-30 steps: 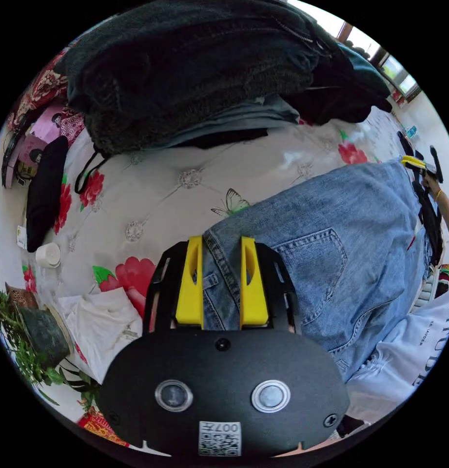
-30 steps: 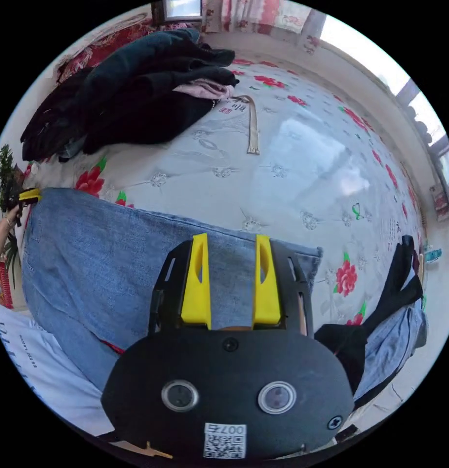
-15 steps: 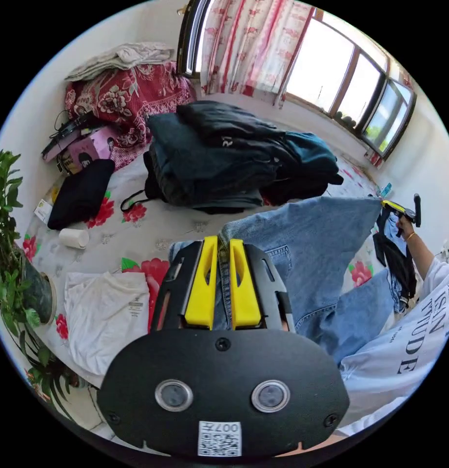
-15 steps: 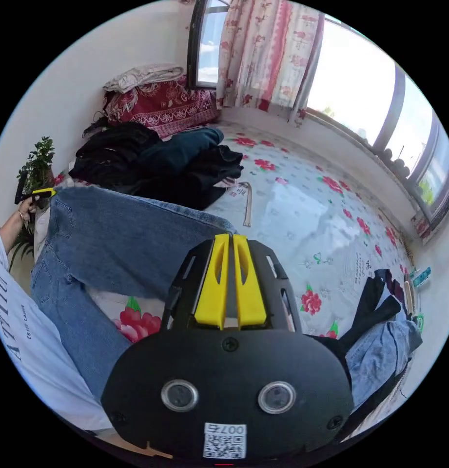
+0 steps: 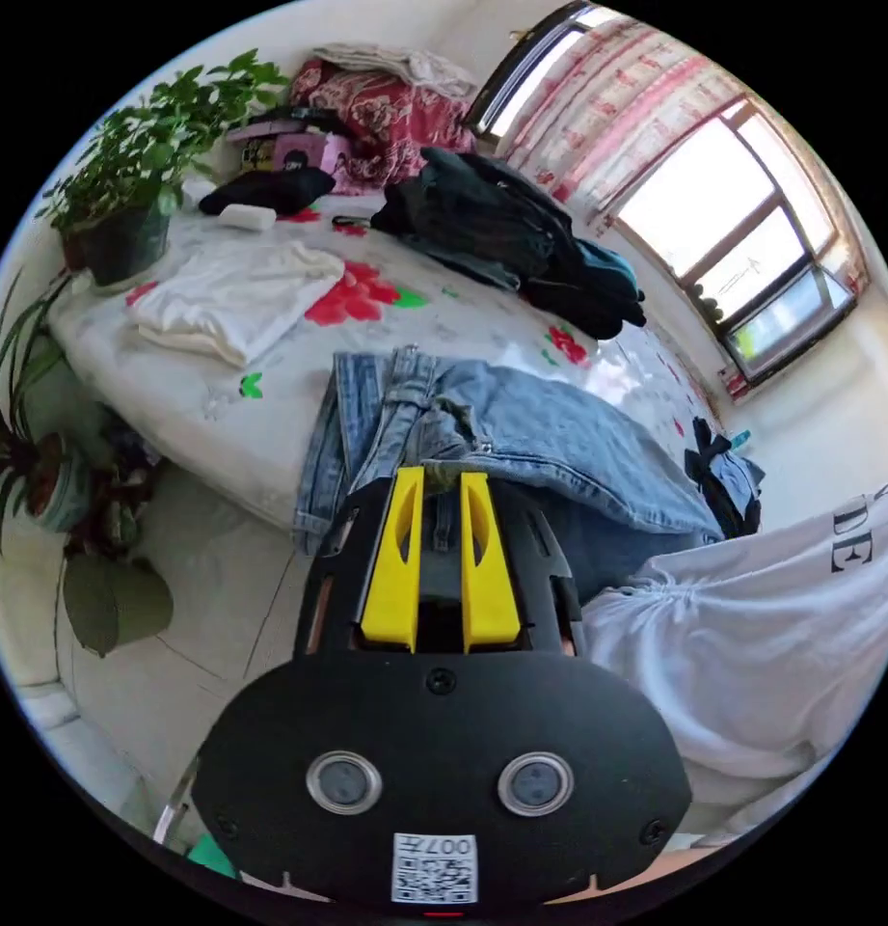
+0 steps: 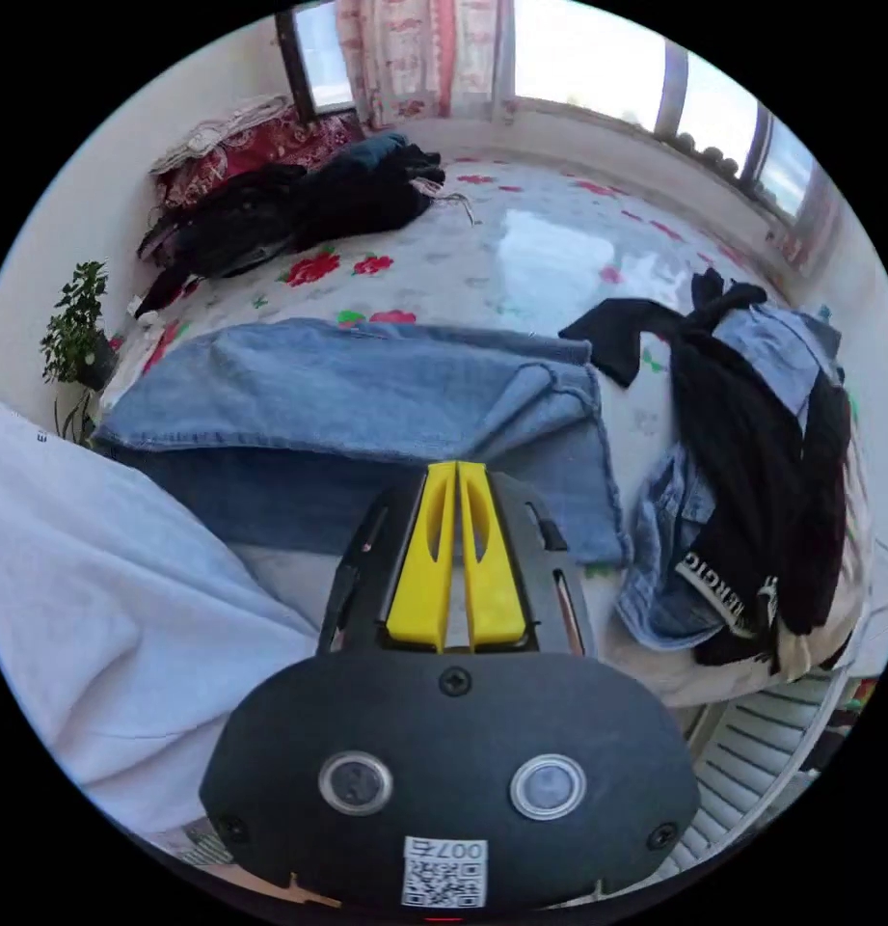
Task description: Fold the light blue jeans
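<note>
Jaws stand clear of rumpled, folded denim jeans (image 6: 366,395) on quilted bed (image 6: 559,260)

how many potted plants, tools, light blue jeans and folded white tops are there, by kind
potted plants: 2, a leafy one at the bed corner, a long-leaved one on the floor
tools: 2, left tool, right tool
light blue jeans: 1
folded white tops: 1
total: 6
</note>
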